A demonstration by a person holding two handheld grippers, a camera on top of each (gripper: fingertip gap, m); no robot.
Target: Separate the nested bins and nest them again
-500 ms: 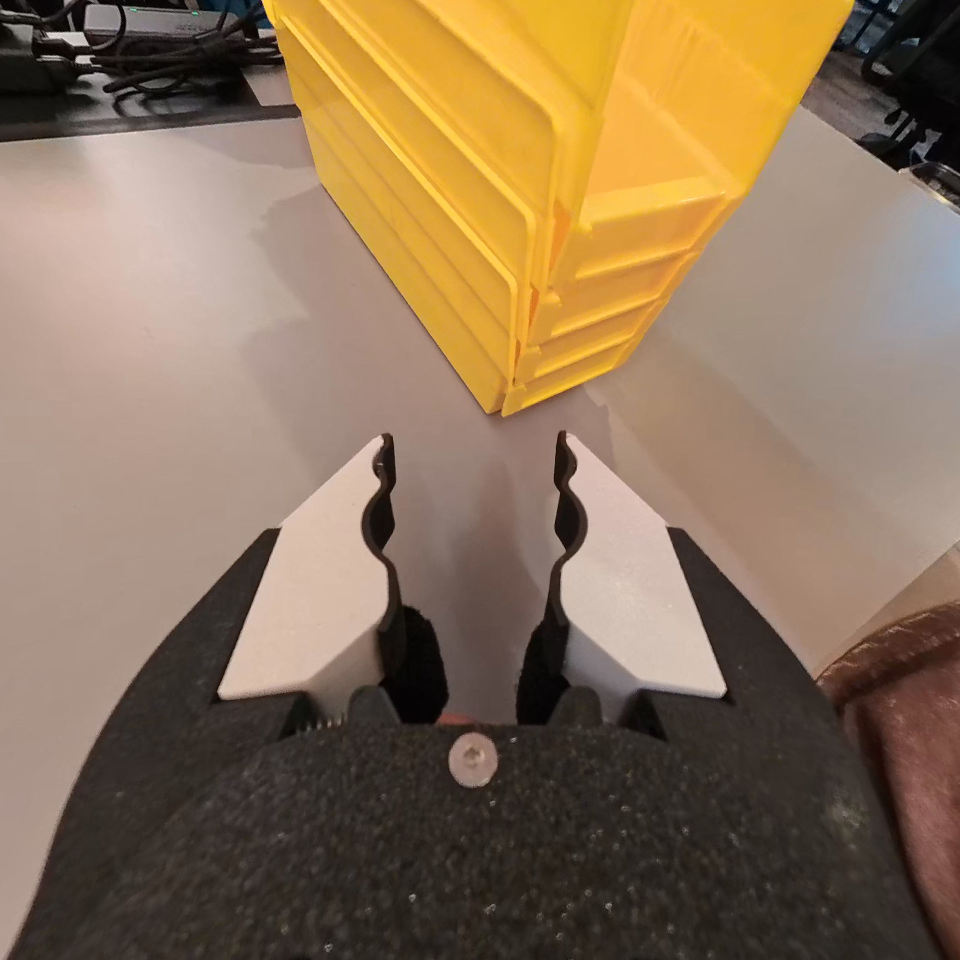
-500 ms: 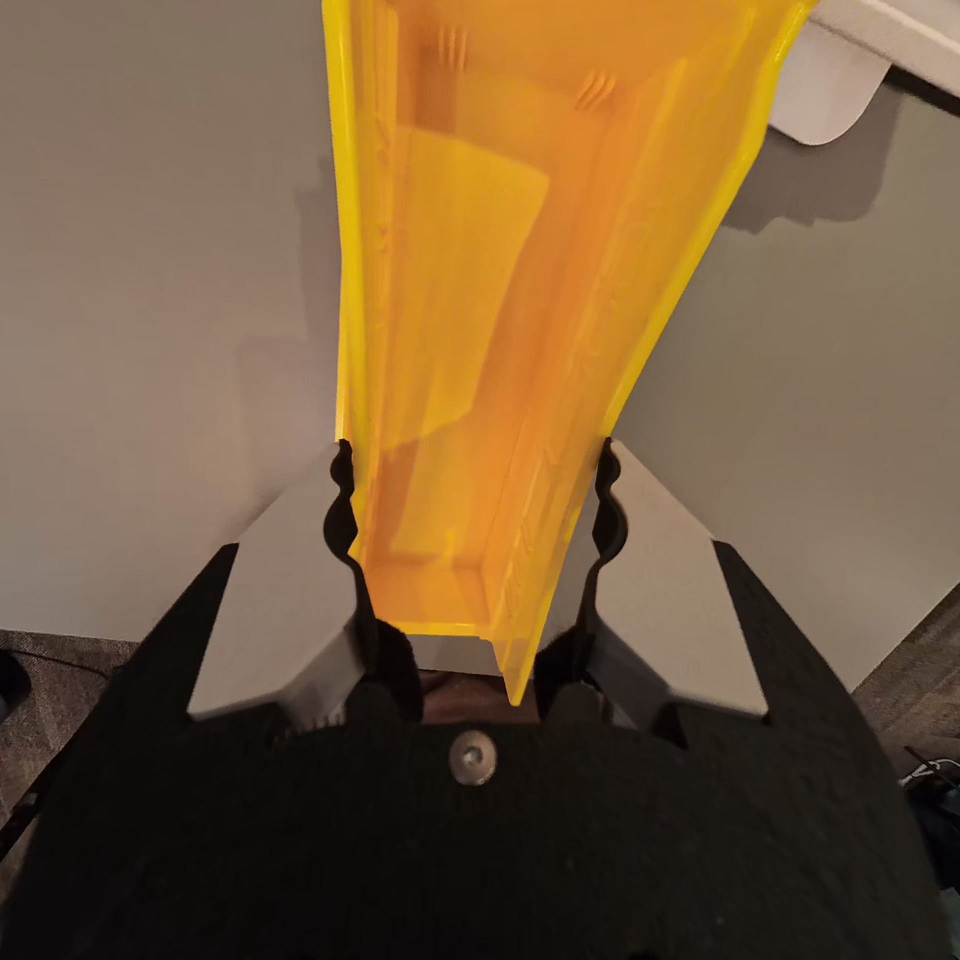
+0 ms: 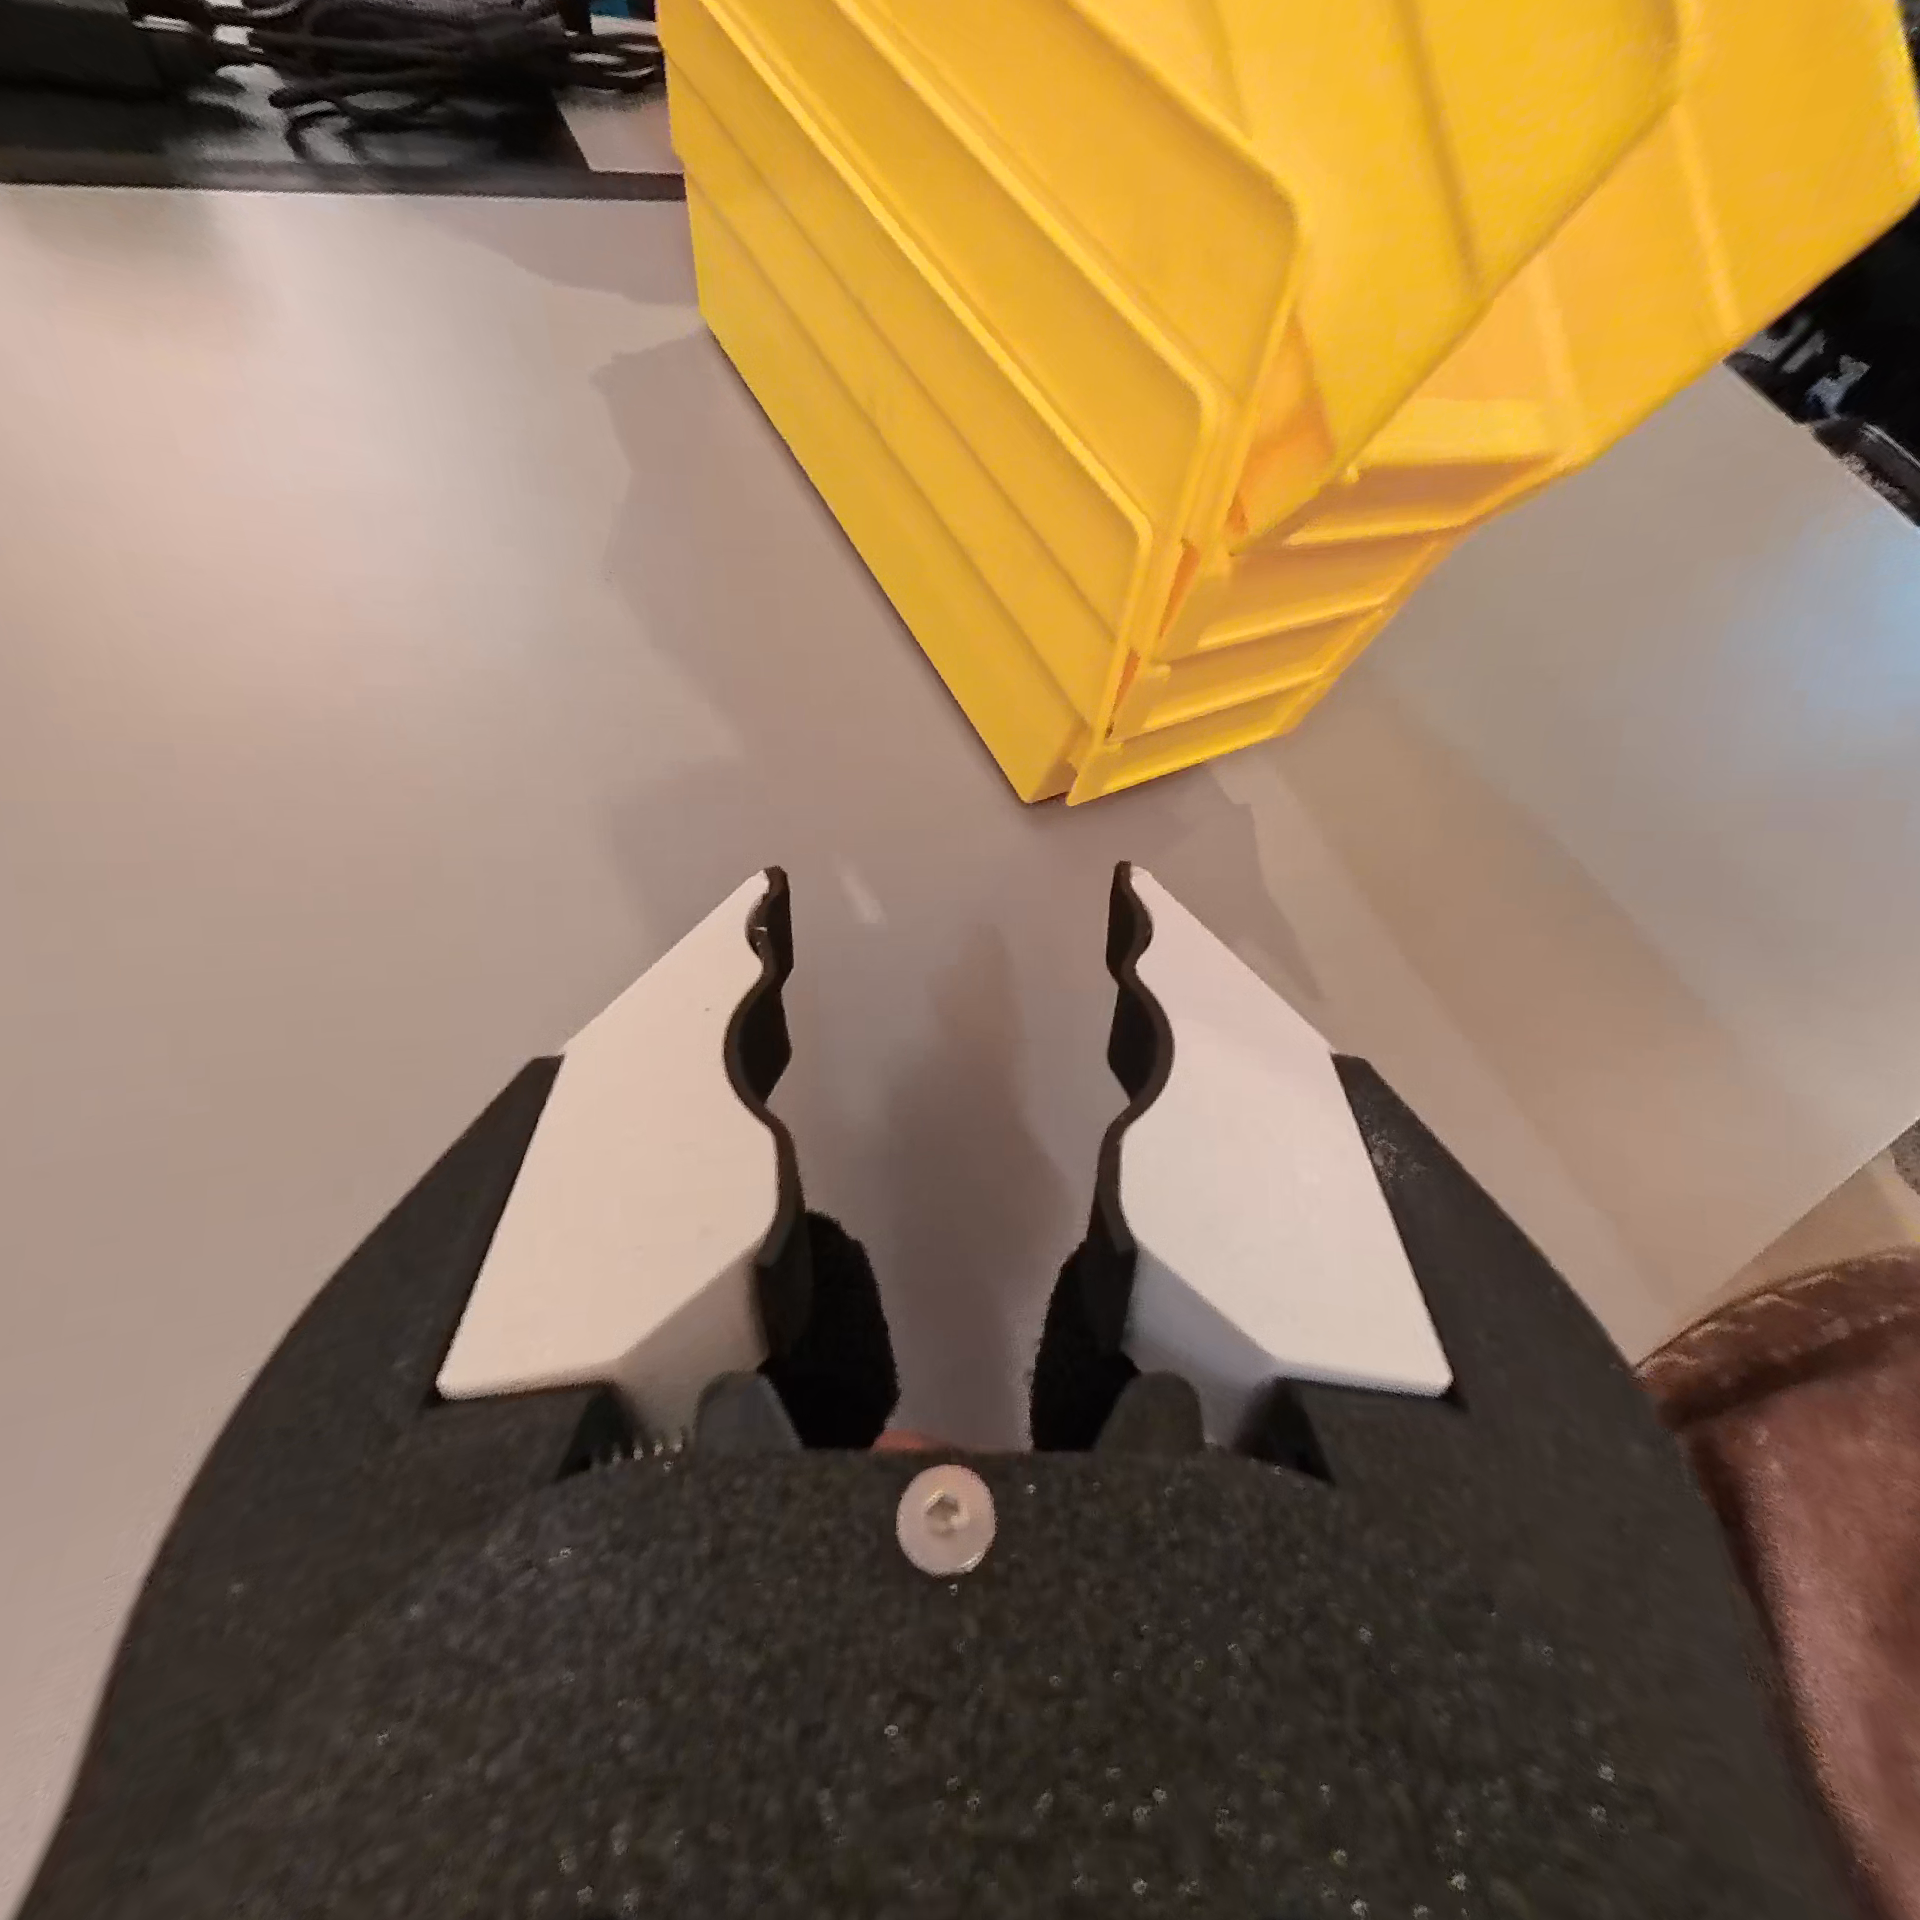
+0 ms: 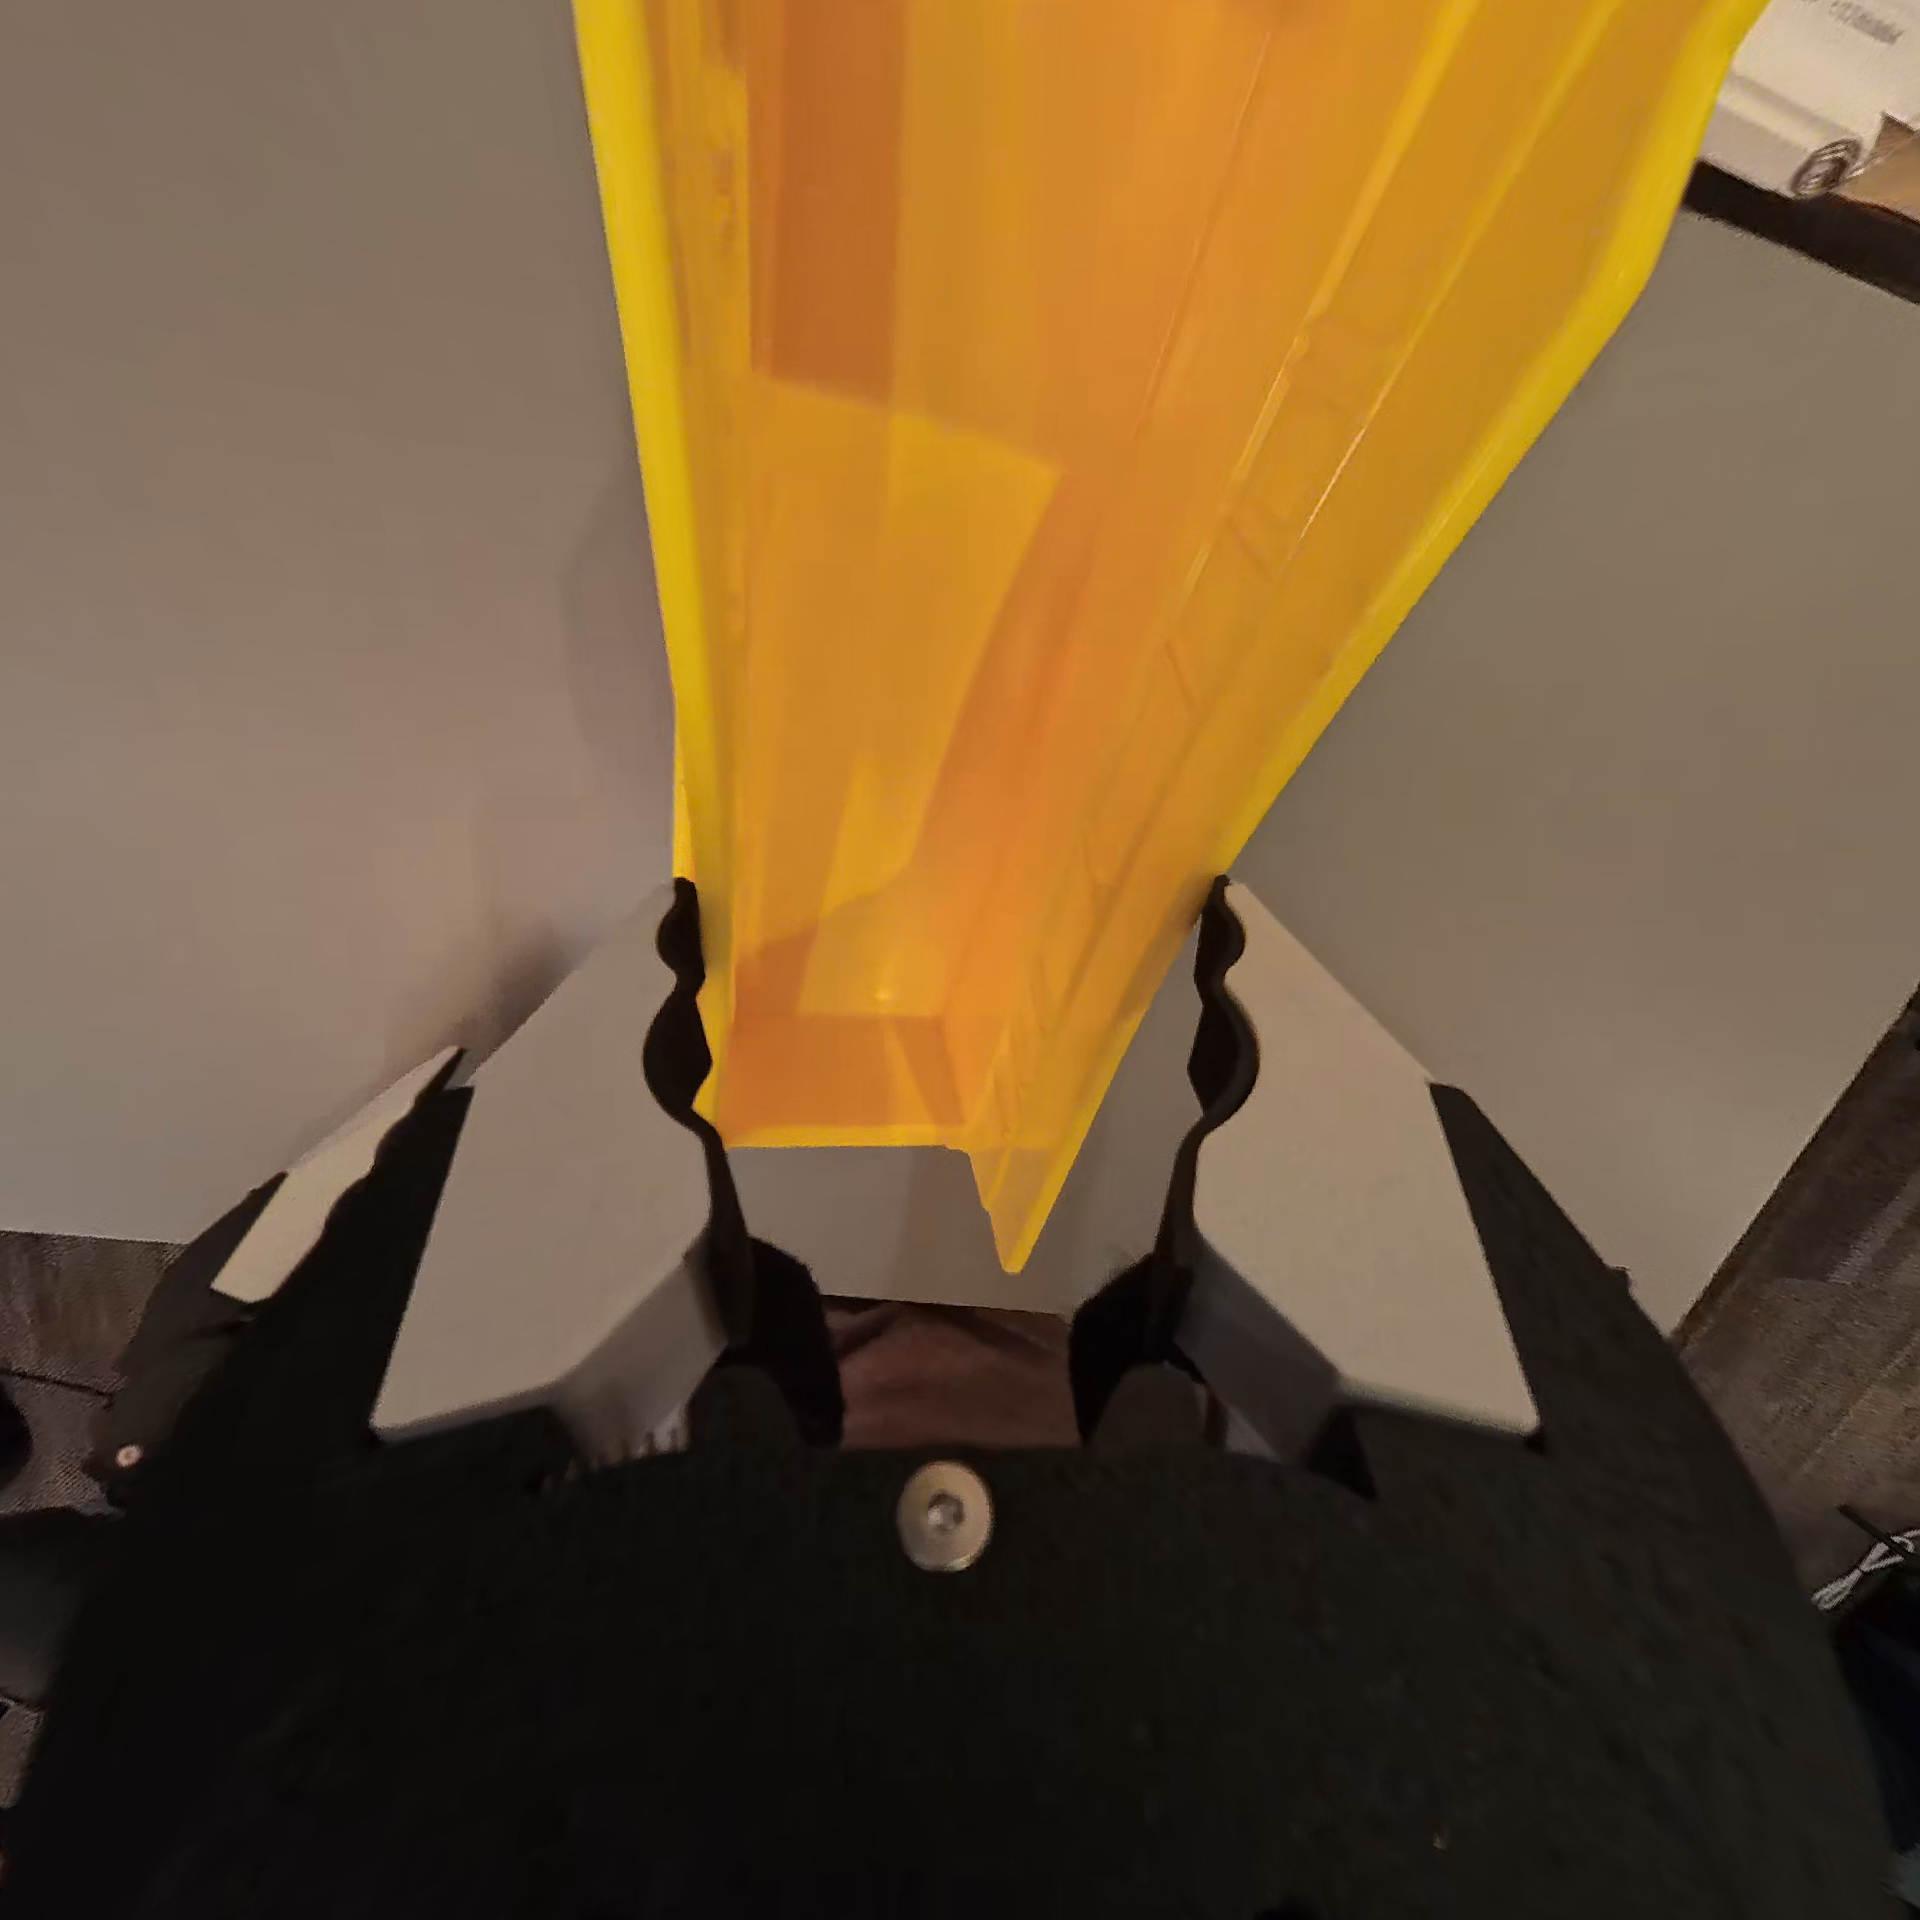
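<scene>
Starting at the left, the grey table (image 3: pixel 312 644) lies bare in front of the left gripper (image 3: pixel 948 883), whose jaws stand apart with nothing between them, just short of the near corner of the stack of nested yellow bins (image 3: pixel 1039 436). That stack sits on the table, well to the right of centre in the left wrist view, with cables (image 3: pixel 416 62) on a dark strip behind it. Above the stack, toward the upper right, a further yellow bin (image 3: pixel 1507 208) is tilted and blurred, apparently raised clear of the ones below, though its far end is out of frame. In the right wrist view the right gripper (image 4: pixel 951 894) straddles the end of a bin (image 4: pixel 1039 520), one finger on each outer side; its left finger touches the wall, but whether the right one presses cannot be told, so the hold is uncertain. Judging by this, the separating step is in hand: one bin is coming off the top. The next move probably calls for carrying it clear to open table, with the left gripper steadying the stack.
</scene>
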